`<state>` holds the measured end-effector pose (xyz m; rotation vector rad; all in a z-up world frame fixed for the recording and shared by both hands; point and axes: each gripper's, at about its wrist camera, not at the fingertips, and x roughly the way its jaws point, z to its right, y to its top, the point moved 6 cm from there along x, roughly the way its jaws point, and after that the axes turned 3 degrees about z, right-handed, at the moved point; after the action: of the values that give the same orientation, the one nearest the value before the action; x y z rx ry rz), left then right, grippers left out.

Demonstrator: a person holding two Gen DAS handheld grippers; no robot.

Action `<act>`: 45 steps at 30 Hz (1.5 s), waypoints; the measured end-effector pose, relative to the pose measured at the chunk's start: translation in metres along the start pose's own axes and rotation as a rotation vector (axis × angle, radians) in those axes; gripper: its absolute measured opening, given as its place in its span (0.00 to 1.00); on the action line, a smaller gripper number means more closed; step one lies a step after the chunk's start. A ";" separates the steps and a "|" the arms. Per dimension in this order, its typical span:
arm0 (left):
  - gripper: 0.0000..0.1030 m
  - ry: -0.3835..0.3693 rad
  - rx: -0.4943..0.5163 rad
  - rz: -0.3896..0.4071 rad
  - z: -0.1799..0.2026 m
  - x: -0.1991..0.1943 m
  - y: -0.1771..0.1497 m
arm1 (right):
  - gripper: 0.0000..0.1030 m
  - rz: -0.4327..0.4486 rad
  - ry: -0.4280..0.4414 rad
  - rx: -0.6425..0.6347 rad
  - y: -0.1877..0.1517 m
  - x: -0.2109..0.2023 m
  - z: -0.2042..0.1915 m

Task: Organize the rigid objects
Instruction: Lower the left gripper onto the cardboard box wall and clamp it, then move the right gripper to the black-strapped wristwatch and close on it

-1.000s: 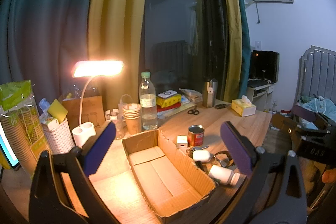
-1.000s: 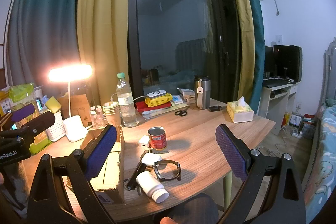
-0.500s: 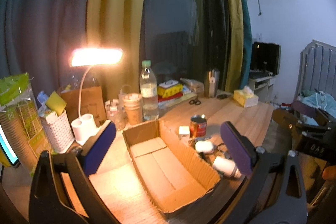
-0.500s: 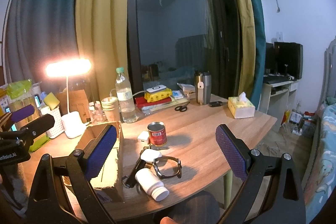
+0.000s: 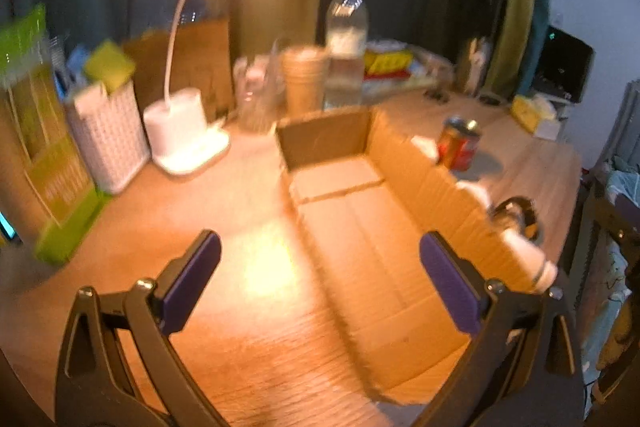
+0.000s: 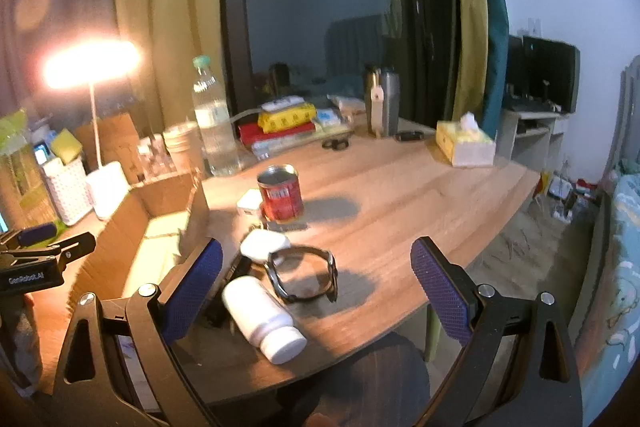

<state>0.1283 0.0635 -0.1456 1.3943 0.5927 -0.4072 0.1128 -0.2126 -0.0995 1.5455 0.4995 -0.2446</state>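
Left gripper (image 5: 320,281) fingers are spread wide, nothing held, over the near end of the empty cardboard box (image 5: 372,227). Right gripper (image 6: 316,279) fingers are likewise spread wide and empty above the white pill bottle (image 6: 262,313) lying on the surface (image 6: 400,195). Black ring (image 6: 302,273) is just beyond, red can (image 6: 280,193) farther back.
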 end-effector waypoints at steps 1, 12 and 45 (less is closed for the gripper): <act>0.97 0.006 -0.018 -0.024 -0.005 0.007 -0.005 | 0.94 -0.012 -0.001 0.001 -0.003 0.004 0.001; 0.29 0.037 -0.075 -0.256 -0.015 0.056 -0.044 | 0.94 -0.087 0.033 -0.022 -0.022 0.031 -0.011; 0.10 -0.089 0.025 -0.193 -0.011 0.091 -0.013 | 0.94 -0.178 0.084 -0.052 -0.018 0.101 -0.013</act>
<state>0.1910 0.0794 -0.2117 1.3396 0.6531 -0.6302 0.1911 -0.1844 -0.1612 1.4665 0.7057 -0.3024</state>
